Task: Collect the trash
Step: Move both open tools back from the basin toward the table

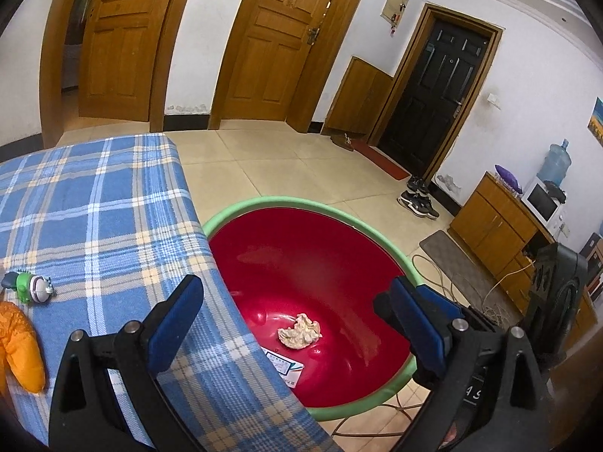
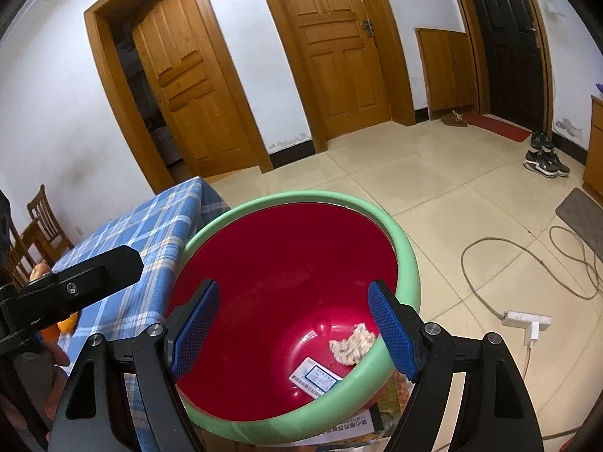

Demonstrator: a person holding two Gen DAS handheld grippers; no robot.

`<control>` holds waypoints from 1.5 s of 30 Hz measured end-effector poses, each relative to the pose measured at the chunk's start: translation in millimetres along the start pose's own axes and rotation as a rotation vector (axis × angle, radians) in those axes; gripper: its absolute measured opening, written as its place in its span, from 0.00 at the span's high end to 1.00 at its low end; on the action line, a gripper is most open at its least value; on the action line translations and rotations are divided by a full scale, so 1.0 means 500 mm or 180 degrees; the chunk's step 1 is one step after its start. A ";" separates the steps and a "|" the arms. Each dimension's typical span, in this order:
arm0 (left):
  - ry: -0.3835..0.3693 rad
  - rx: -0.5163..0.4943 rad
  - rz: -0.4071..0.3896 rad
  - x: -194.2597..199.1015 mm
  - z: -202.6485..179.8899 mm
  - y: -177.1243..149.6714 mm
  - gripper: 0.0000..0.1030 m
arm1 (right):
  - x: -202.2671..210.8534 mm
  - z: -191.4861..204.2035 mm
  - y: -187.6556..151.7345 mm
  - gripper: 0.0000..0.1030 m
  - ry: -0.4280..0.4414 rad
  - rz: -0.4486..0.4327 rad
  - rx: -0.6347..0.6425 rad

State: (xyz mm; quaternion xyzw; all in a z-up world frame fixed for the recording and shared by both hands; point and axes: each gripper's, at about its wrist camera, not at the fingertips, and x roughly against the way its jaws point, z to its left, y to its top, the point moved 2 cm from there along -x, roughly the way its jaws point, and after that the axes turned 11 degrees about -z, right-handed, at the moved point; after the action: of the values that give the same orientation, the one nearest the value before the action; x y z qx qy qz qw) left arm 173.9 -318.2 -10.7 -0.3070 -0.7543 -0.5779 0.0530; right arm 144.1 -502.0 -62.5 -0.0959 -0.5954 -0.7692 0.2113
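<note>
A red basin with a green rim stands beside the table; it also shows in the right wrist view. Inside lie a crumpled paper ball and a white printed card. My left gripper is open and empty, over the table edge and the basin. My right gripper is open and empty, above the basin's mouth. Part of the left gripper shows at the left of the right wrist view.
The table with a blue plaid cloth carries a green and white toy and an orange plush. A cable and power strip lie on the tiled floor. Shoes, cabinet, wooden chairs.
</note>
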 end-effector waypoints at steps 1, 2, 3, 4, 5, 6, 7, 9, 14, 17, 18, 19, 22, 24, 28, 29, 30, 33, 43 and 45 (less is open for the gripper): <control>0.0007 -0.0035 0.0015 -0.002 -0.004 -0.001 0.06 | 0.000 0.000 0.000 0.21 -0.0001 -0.0002 -0.0002; 0.0030 -0.0062 0.0021 -0.002 -0.006 -0.002 0.06 | 0.000 0.000 0.000 0.21 -0.0001 -0.0002 -0.0007; 0.0049 -0.0094 0.0027 -0.004 -0.009 -0.002 0.06 | 0.001 0.000 0.000 0.21 -0.0003 -0.0002 -0.0010; 0.0056 -0.0132 0.0034 -0.004 -0.013 -0.003 0.06 | 0.001 0.000 0.000 0.21 -0.0004 -0.0004 -0.0015; 0.0049 -0.0166 0.0034 -0.004 -0.017 -0.004 0.06 | 0.002 -0.001 0.001 0.21 -0.0005 -0.0008 -0.0020; 0.0045 -0.0194 0.0027 -0.002 -0.020 -0.004 0.07 | 0.002 0.000 0.001 0.21 -0.0005 -0.0008 -0.0024; 0.0037 -0.0224 0.0019 0.000 -0.023 -0.005 0.07 | 0.003 -0.001 0.000 0.21 -0.0003 -0.0007 -0.0027; -0.0004 -0.0258 0.0018 0.005 -0.025 -0.006 0.07 | 0.004 -0.003 0.001 0.21 -0.0009 -0.0009 -0.0032; -0.0057 -0.0282 -0.0026 0.018 -0.026 -0.004 0.07 | 0.013 -0.005 0.005 0.21 -0.0008 -0.0044 -0.0078; -0.0062 -0.0308 -0.0034 0.028 -0.030 0.000 0.07 | 0.015 -0.011 0.005 0.21 -0.0016 -0.0034 -0.0150; -0.0058 -0.0314 -0.0040 0.032 -0.030 0.002 0.07 | 0.014 -0.013 0.004 0.21 -0.0013 -0.0020 -0.0178; -0.0062 -0.0321 -0.0049 0.038 -0.031 0.005 0.07 | 0.015 -0.014 0.005 0.21 -0.0009 -0.0024 -0.0203; -0.0092 -0.0316 -0.0110 0.065 -0.033 0.011 0.07 | 0.021 -0.012 0.008 0.21 -0.0027 -0.0016 -0.0213; -0.0113 -0.0294 -0.0146 0.085 -0.030 0.015 0.07 | 0.028 -0.004 0.011 0.21 -0.0030 -0.0033 -0.0186; -0.0082 -0.0267 -0.0176 0.128 -0.013 0.021 0.07 | 0.055 0.019 0.022 0.21 0.0037 -0.0119 -0.0168; -0.0057 -0.0264 -0.0178 0.136 -0.009 0.022 0.07 | 0.063 0.028 0.025 0.21 0.0070 -0.0138 -0.0165; -0.0034 -0.0255 -0.0182 0.147 -0.002 0.022 0.07 | 0.067 0.033 0.027 0.21 0.0091 -0.0146 -0.0159; 0.0017 -0.0224 -0.0203 0.184 0.020 0.025 0.07 | 0.088 0.072 0.039 0.21 0.0245 -0.0205 -0.0110; 0.0390 -0.0173 -0.0347 0.315 0.123 0.020 0.07 | 0.111 0.225 0.049 0.19 0.0624 -0.0206 0.0275; 0.0455 -0.0138 -0.0350 0.330 0.147 0.021 0.07 | 0.107 0.248 0.050 0.19 0.0752 -0.0140 0.0239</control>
State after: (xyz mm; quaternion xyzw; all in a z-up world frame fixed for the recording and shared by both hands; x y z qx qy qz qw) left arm 66.4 -184.0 45.8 -0.2243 -0.7516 -0.6166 0.0682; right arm 94.3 -399.9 14.3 0.0166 -0.5967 -0.7568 0.2664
